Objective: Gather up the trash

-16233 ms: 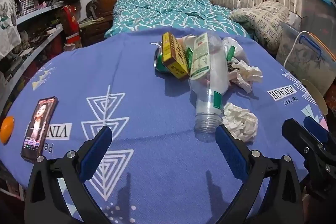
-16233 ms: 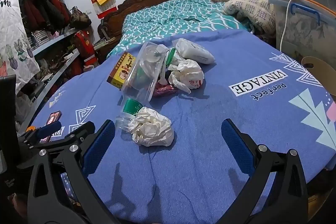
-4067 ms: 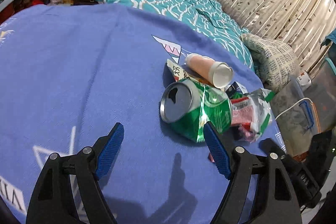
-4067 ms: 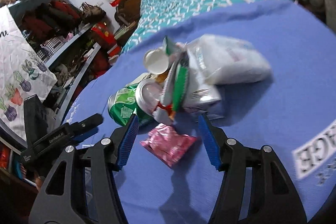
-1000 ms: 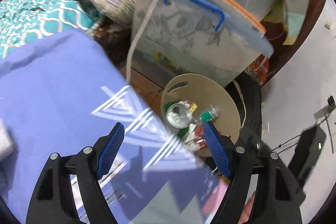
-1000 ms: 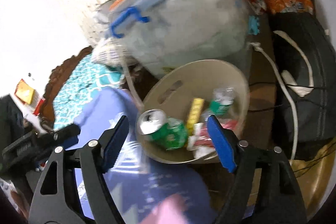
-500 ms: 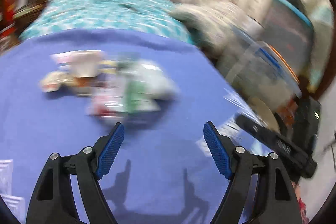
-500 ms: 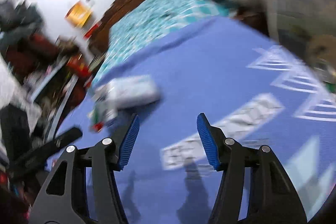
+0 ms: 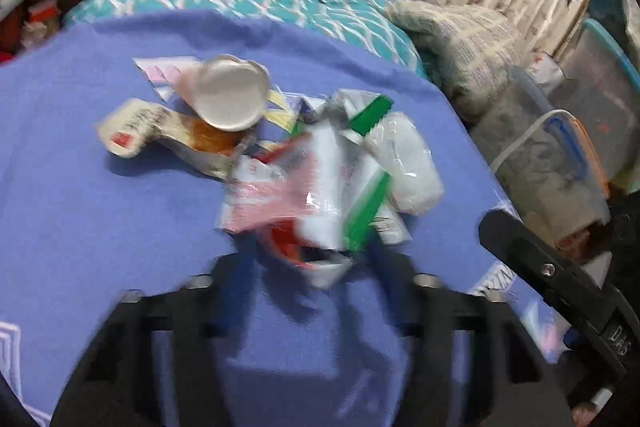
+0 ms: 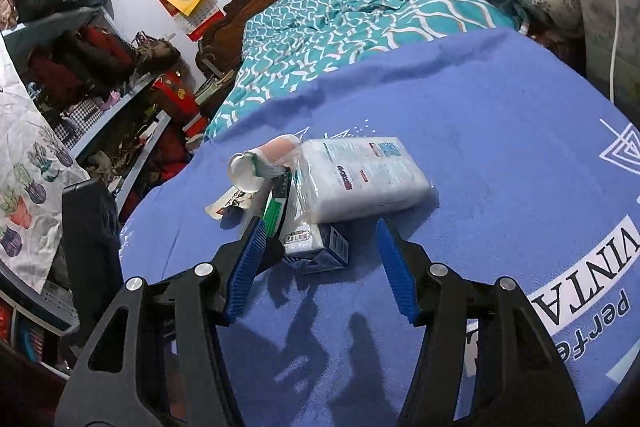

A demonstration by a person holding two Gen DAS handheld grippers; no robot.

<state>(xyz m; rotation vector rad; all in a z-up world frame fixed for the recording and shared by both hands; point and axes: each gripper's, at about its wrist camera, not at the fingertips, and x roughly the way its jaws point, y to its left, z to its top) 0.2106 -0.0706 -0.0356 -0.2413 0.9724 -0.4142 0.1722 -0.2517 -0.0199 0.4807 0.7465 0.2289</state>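
Observation:
A pile of trash lies on the blue tablecloth: a paper cup on its side, a crumpled wrapper, a red, white and green plastic bag and a white tissue pack. My left gripper is blurred by motion, its fingers either side of the near end of the plastic bag. In the right wrist view the tissue pack, the cup and a small blue-and-white carton show. My right gripper is open, straddling the carton.
A bed with a teal quilt stands behind the table. Clear storage bins and a patterned pillow are to the right. Cluttered shelves line the left wall. The right gripper's body shows at the lower right.
Both grippers have swung from the bin on the floor back over the table and come up close to the trash pile. The left gripper's fingers look closer together than before.

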